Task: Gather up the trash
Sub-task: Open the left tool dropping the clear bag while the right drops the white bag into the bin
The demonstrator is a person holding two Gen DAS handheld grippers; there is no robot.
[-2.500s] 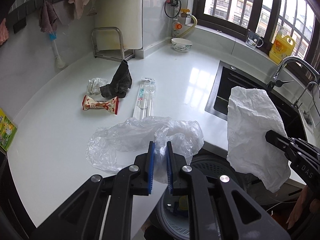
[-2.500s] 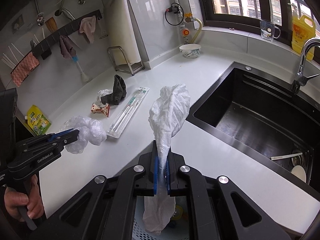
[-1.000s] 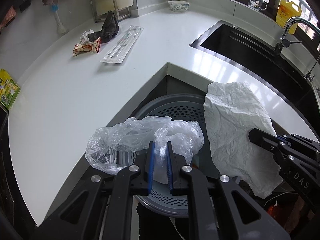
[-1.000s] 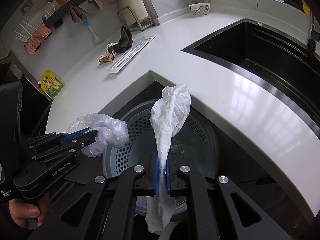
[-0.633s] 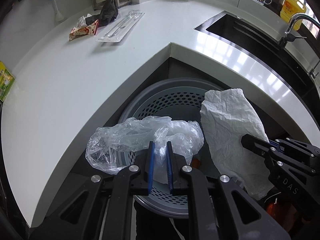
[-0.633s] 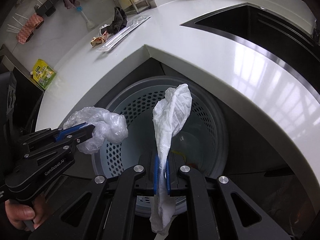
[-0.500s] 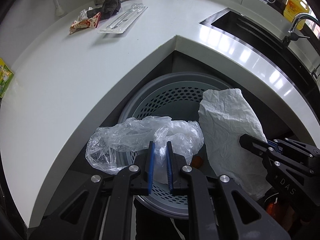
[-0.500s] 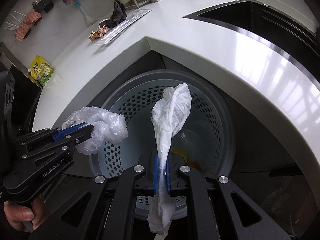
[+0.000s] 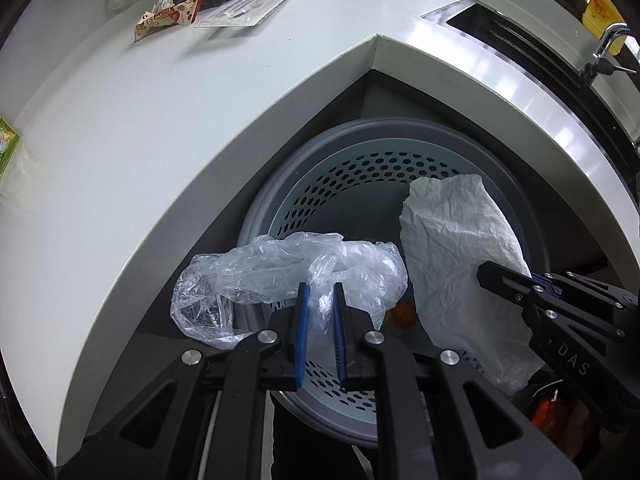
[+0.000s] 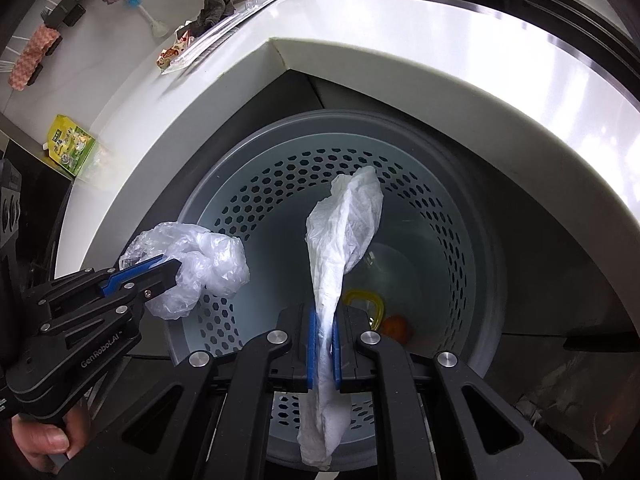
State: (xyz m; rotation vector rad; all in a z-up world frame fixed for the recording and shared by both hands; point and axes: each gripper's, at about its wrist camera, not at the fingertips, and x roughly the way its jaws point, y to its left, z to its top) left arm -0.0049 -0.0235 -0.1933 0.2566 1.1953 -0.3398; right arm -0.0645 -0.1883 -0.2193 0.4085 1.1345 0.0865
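The left gripper [image 9: 319,294] is clamped on a clear bag [image 9: 280,268] and the right gripper [image 10: 324,320] is pinched tight on a white wrapper [image 10: 344,232]. Both have sunk from counter height and now hang over the bin [image 10: 452,184] below the counter [image 9: 160,120]. Letting go looks like the next step; a snack wrapper [image 9: 168,18] and blister pack [image 9: 256,0] remain on the counter.

The trash bin's [image 10: 460,216] floor is partly hidden behind the white paper [image 10: 344,232]; an orange item [image 10: 396,328] there is too small to identify; the green packet [image 9: 6,148] is cut off by the left view's edge.
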